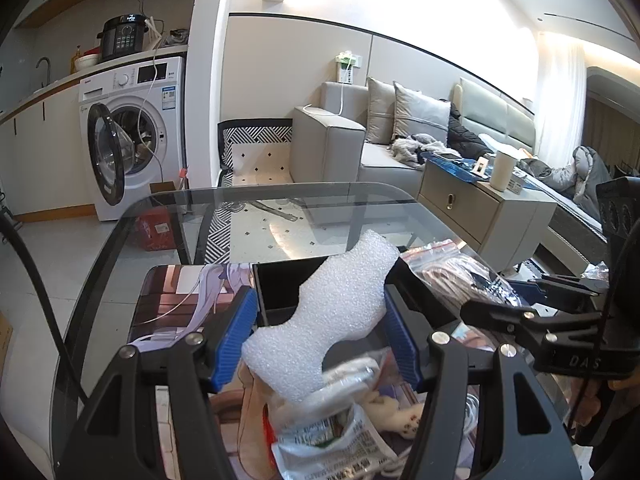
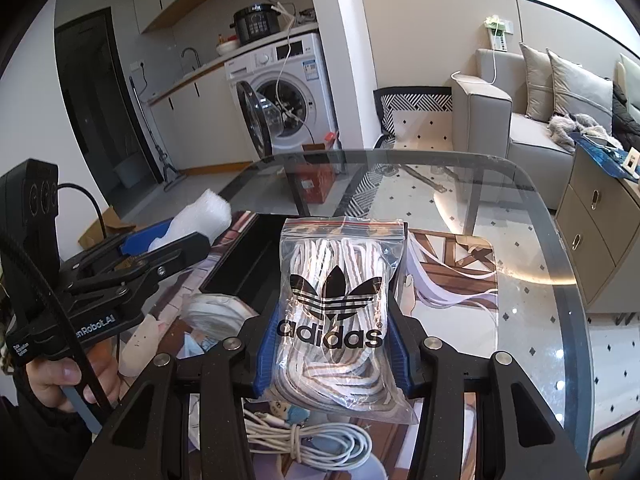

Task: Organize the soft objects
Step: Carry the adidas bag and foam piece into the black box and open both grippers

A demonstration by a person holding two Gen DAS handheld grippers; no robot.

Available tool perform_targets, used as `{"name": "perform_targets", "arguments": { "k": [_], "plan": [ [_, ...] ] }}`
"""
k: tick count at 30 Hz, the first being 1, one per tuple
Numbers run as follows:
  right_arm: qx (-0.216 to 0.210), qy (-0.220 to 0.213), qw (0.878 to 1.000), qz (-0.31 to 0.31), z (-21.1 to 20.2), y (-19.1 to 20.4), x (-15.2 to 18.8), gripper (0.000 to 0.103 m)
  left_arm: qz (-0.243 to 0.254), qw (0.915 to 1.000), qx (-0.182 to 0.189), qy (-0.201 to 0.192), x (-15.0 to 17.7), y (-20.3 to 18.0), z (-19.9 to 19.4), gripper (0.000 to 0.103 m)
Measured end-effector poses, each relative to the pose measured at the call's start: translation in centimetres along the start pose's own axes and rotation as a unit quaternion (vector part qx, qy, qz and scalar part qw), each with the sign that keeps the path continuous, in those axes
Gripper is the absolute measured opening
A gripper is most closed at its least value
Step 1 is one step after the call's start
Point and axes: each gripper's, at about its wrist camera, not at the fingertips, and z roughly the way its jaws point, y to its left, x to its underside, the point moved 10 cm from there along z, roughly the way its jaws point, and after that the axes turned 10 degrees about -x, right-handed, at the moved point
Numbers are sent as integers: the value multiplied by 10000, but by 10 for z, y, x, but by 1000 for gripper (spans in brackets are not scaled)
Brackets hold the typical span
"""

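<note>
Seen from the left wrist, a white foam sheet (image 1: 332, 316) is clamped between the blue pads of the left gripper (image 1: 326, 334) and held above a black tray (image 1: 292, 284) on the glass table (image 1: 280, 196); a printed plastic bag (image 1: 332, 440) and a small plush toy (image 1: 404, 412) are seen lying below, with the right gripper (image 1: 532, 292) alongside. From the right wrist, a clear zip bag of shoelaces (image 2: 334, 312) is gripped at its sides by the right gripper (image 2: 332, 344), raised over the tray (image 2: 240, 264) and a printed mat (image 2: 452, 280); a coiled white cable (image 2: 320, 440) is seen beneath, and the left gripper (image 2: 168, 240) carries the foam (image 2: 200, 216).
</note>
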Motion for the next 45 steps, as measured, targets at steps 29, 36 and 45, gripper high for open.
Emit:
{"name": "perform_targets", "arguments": {
  "k": [29,36,45],
  "plan": [
    [135,998,9944,-310,64,-12,-14,47,116,9981,-185,581,7,-1,67,63],
    [179,1050,9936,-370,75,-17,-17,50,254,9976,-90,634,11,-8,69,62],
    [233,613,9975,-249,51,-30,-20,67,249,9978,16,614,14,-8,60,77]
  ]
}}
